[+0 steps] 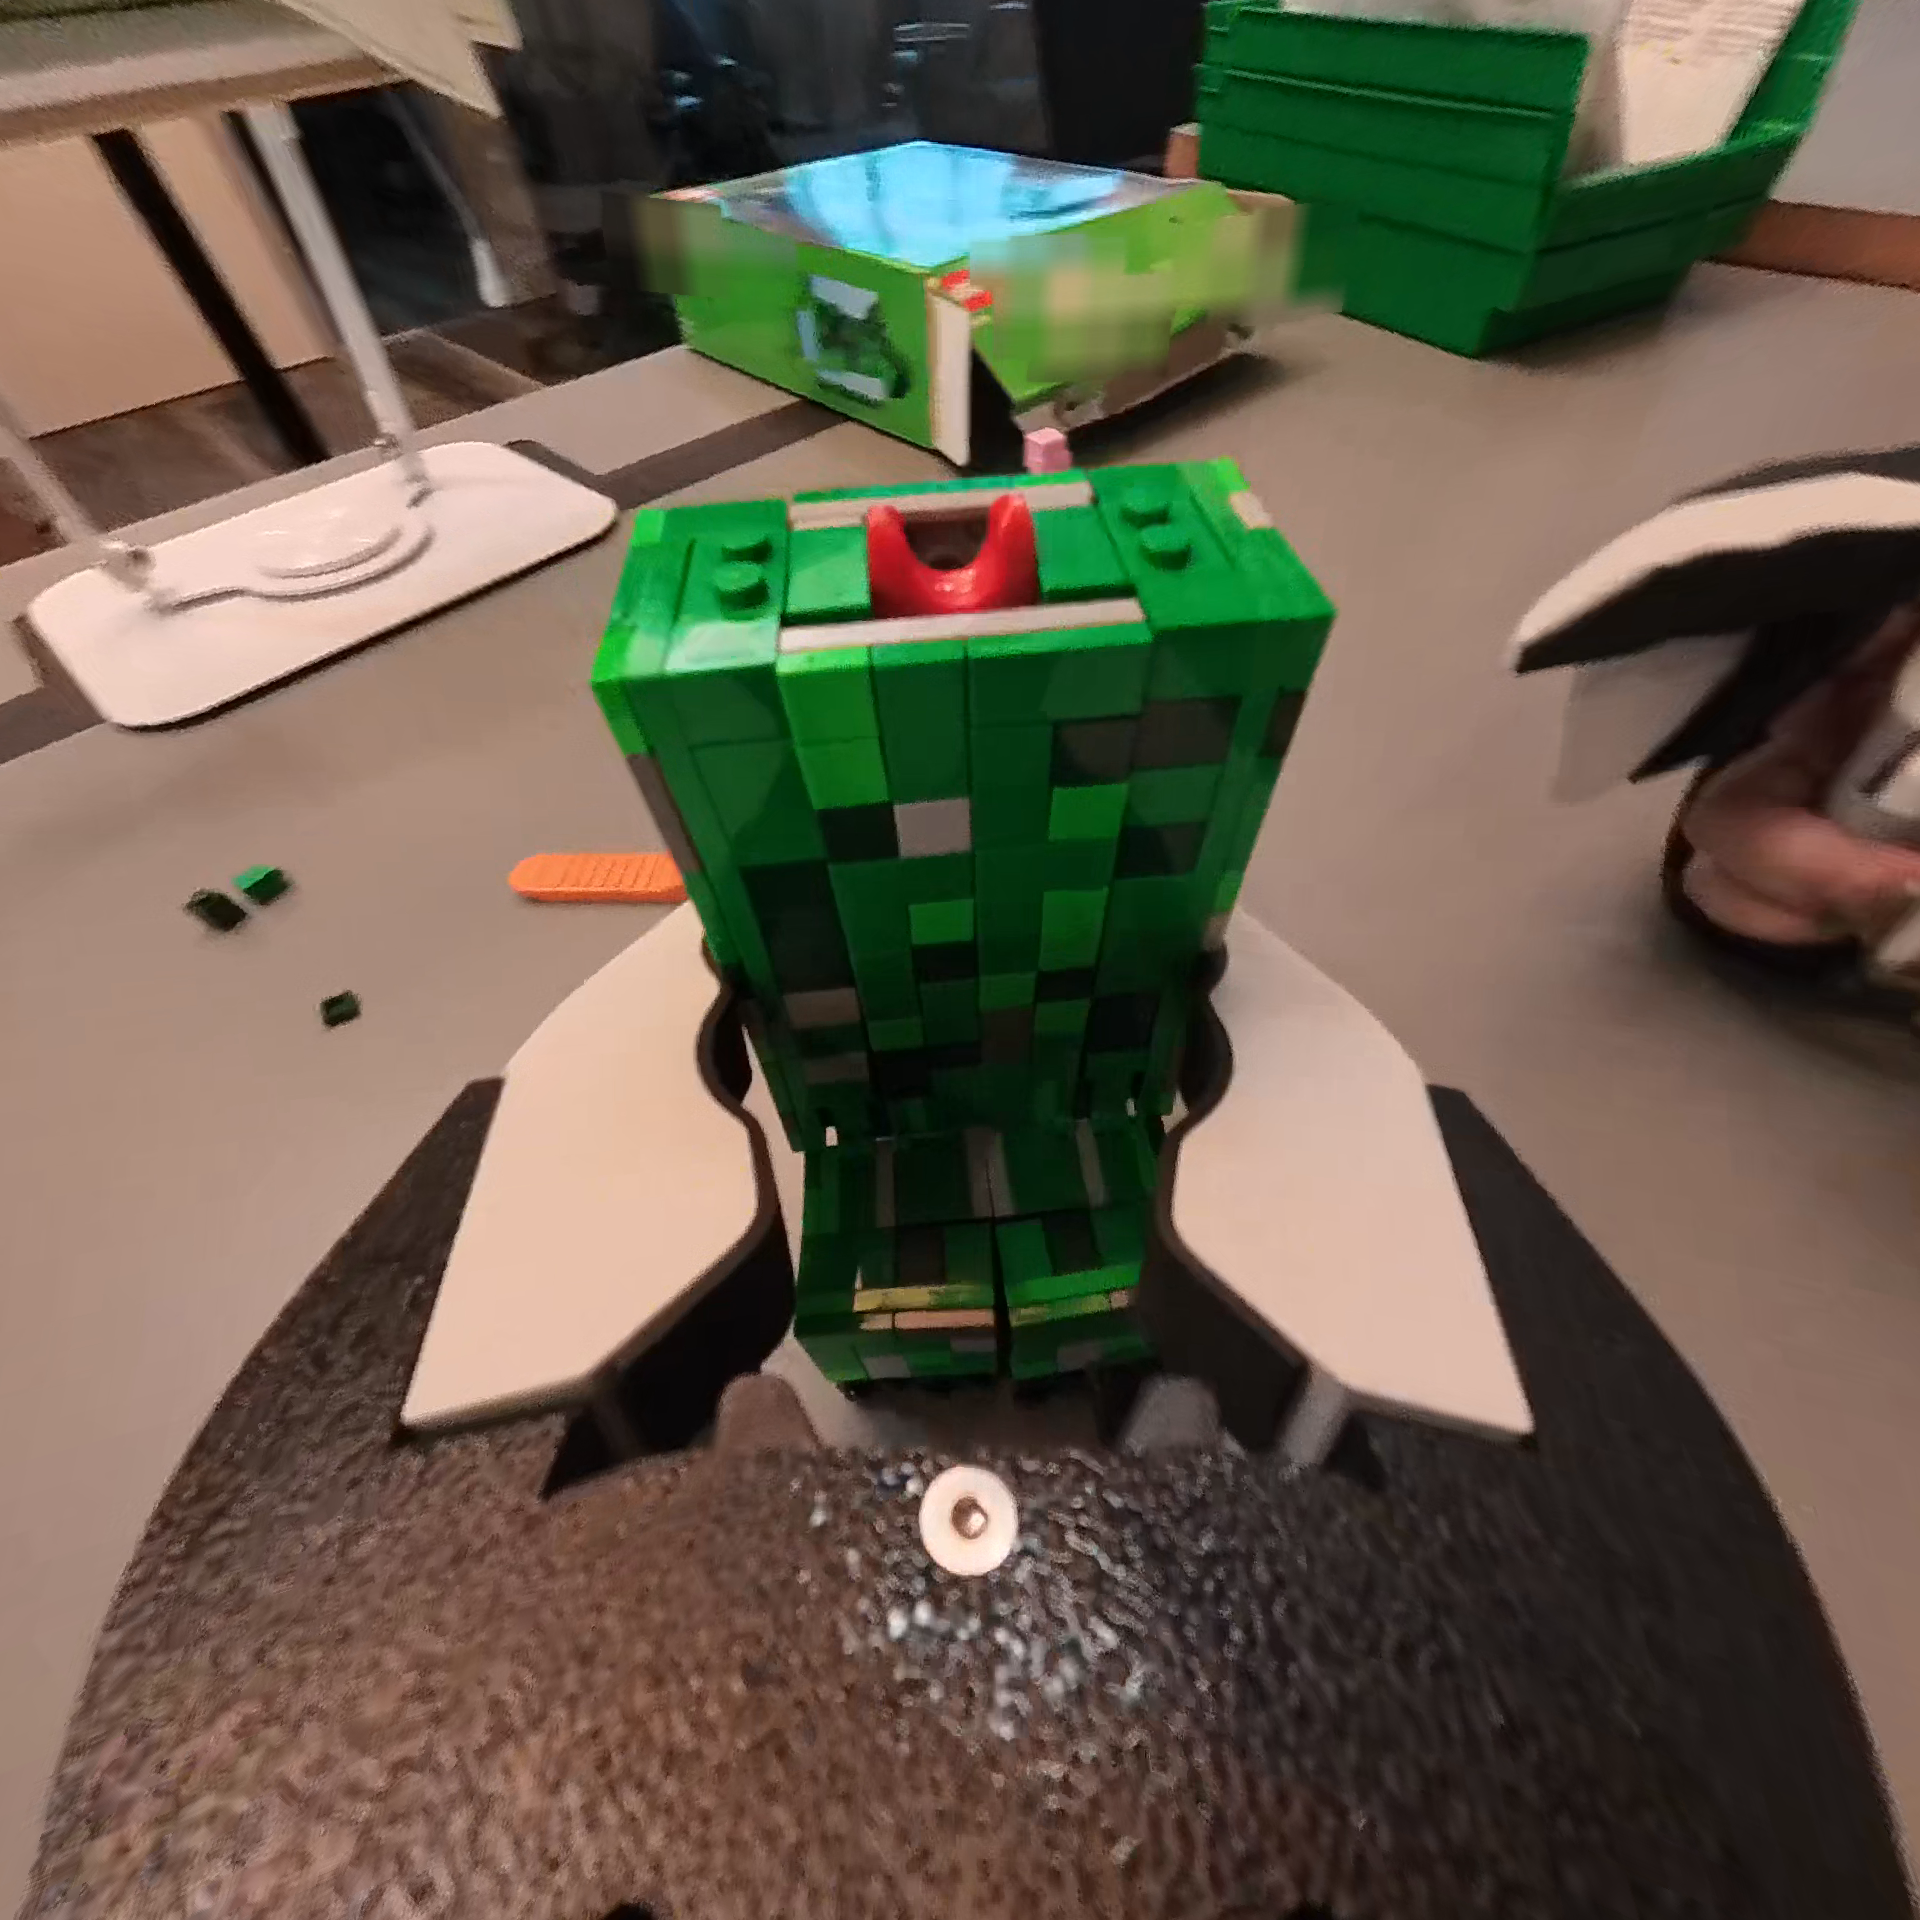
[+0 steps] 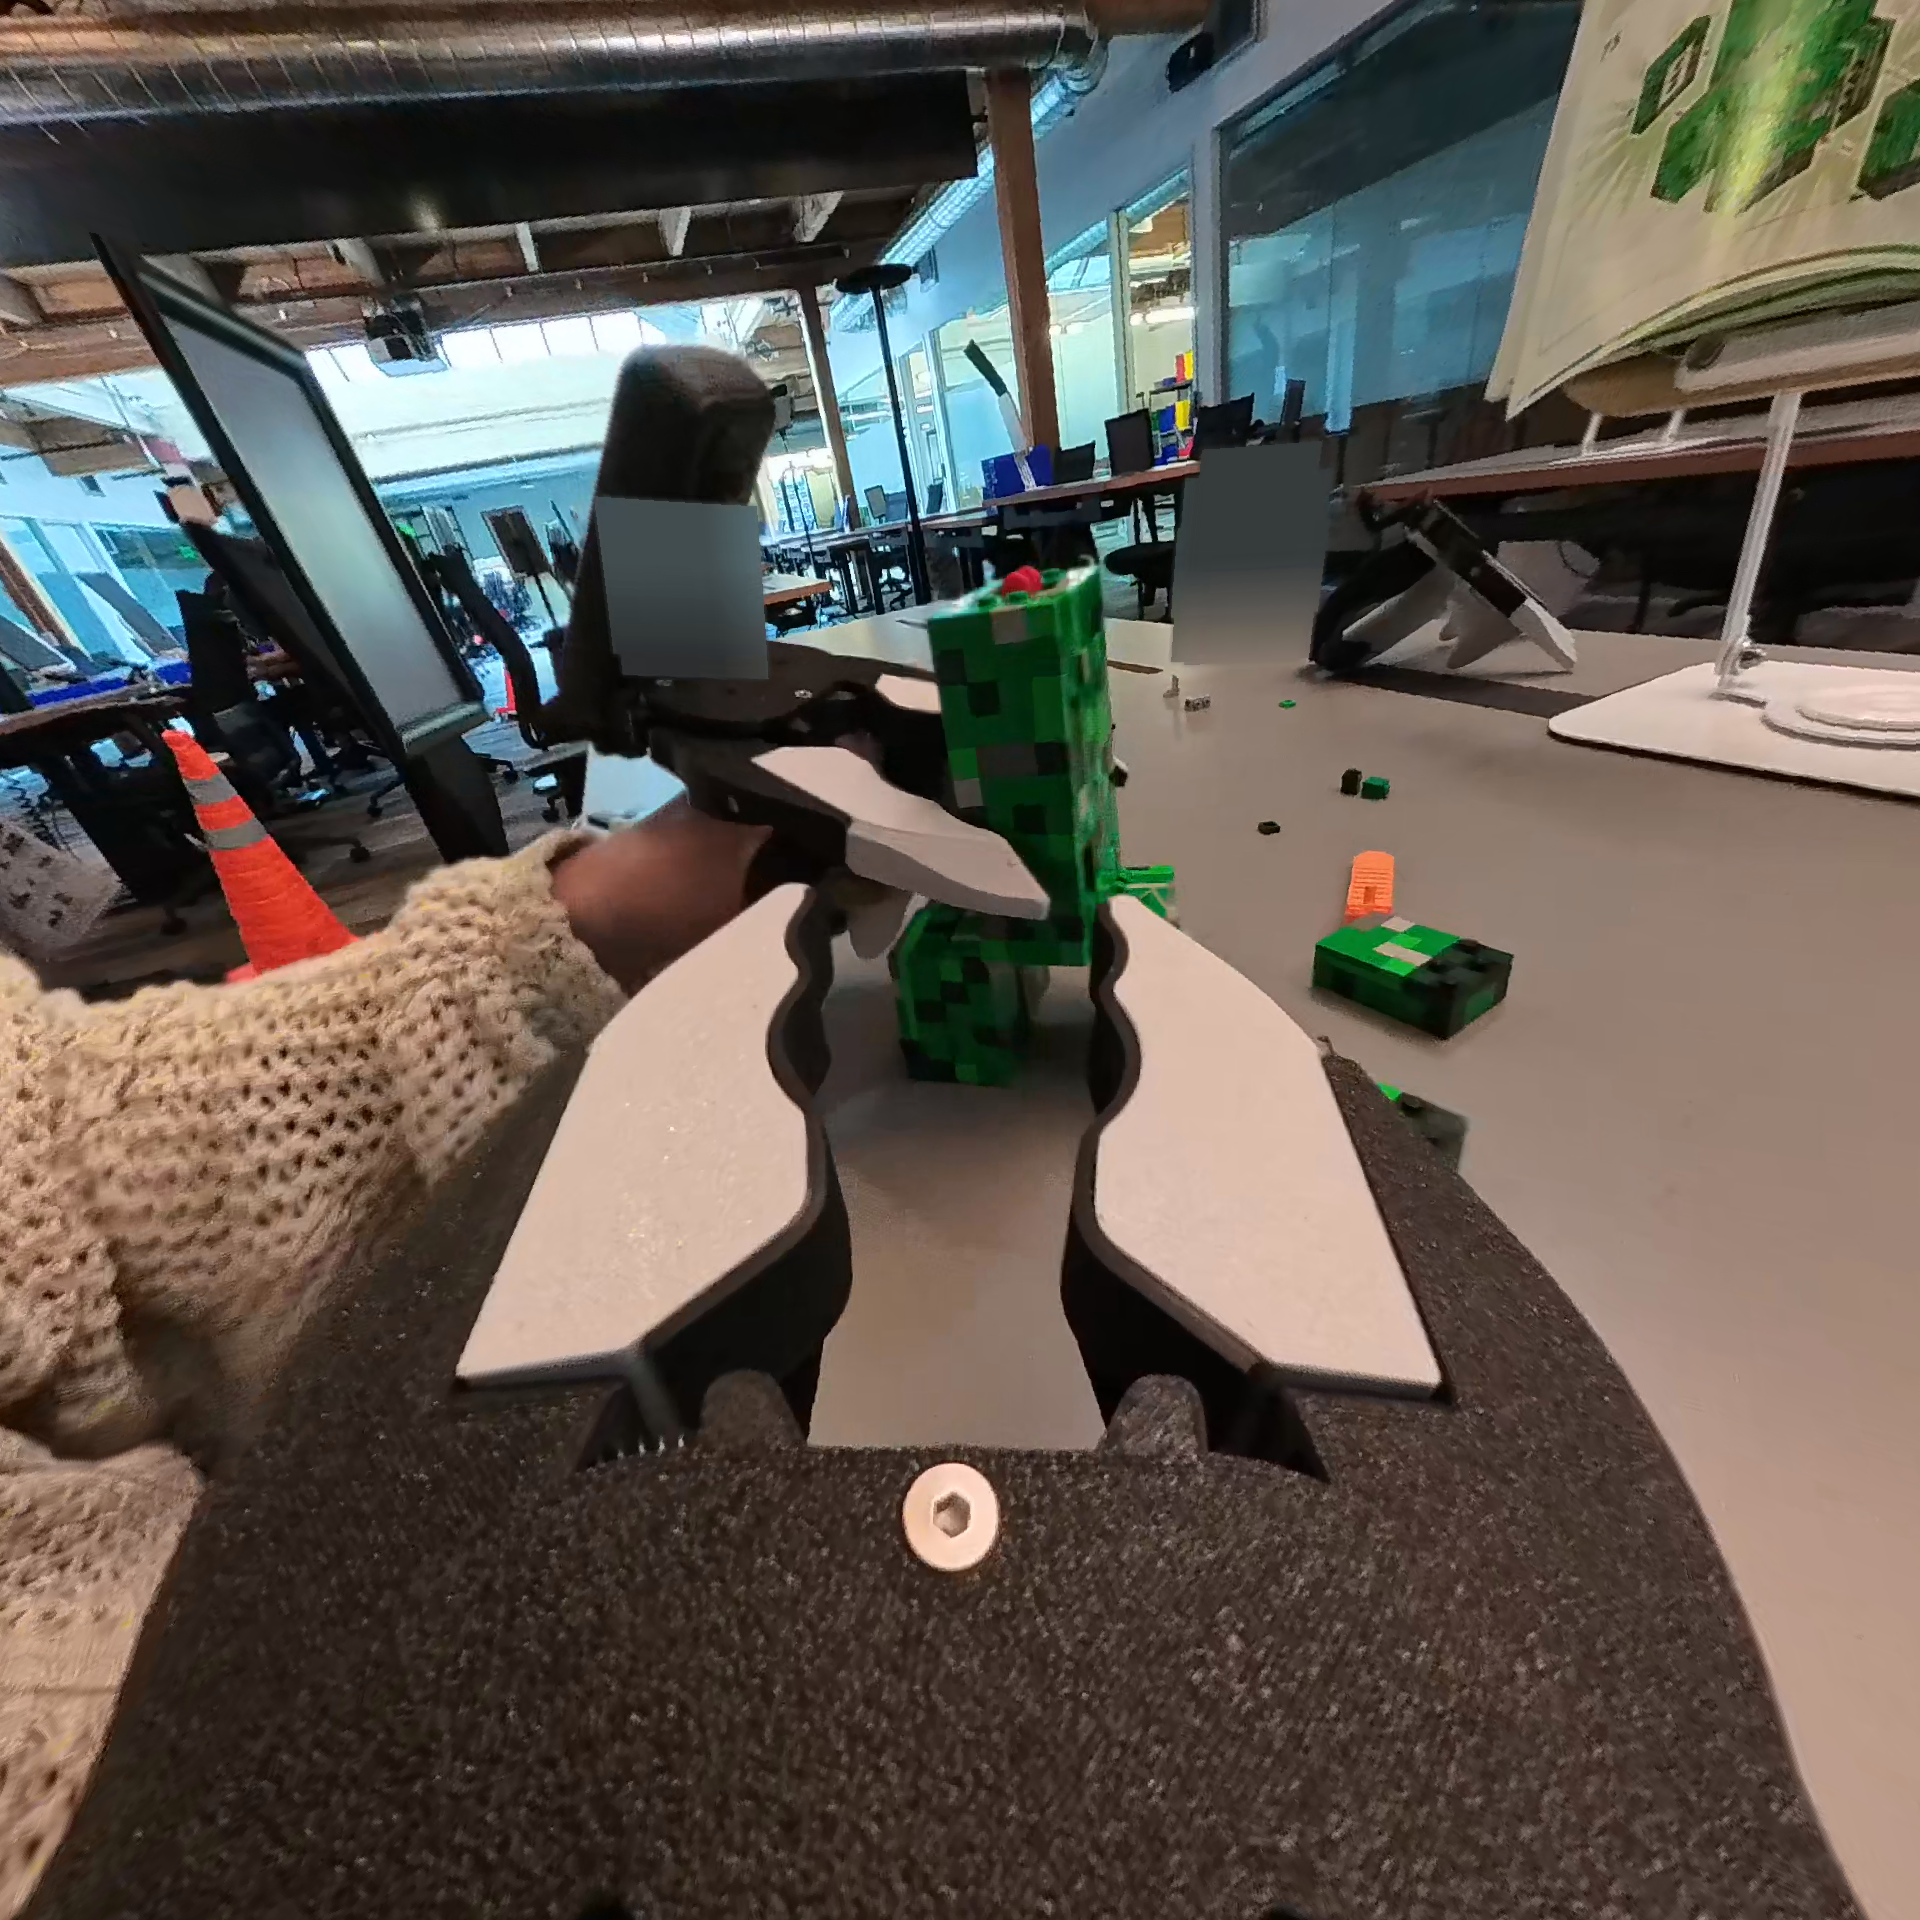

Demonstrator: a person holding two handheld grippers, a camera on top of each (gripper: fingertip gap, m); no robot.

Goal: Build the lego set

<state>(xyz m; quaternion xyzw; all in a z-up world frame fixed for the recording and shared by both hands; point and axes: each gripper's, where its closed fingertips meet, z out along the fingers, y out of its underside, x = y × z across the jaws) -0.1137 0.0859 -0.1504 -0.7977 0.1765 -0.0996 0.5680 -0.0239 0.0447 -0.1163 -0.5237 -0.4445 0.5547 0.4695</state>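
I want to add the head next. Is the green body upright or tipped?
Upright: the green body stands on the table, red socket on top, held by the left gripper.

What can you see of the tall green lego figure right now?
The tall green lego figure is a blocky plastic column of mixed light green, dark green, grey and black tiles on stubby legs, its feet on the grey table. It stands roughly upright. On top sit studs, two grey strips and a red socket piece; no head is attached. The left gripper is clamped on its lower body. The right gripper is open, close by but not touching.
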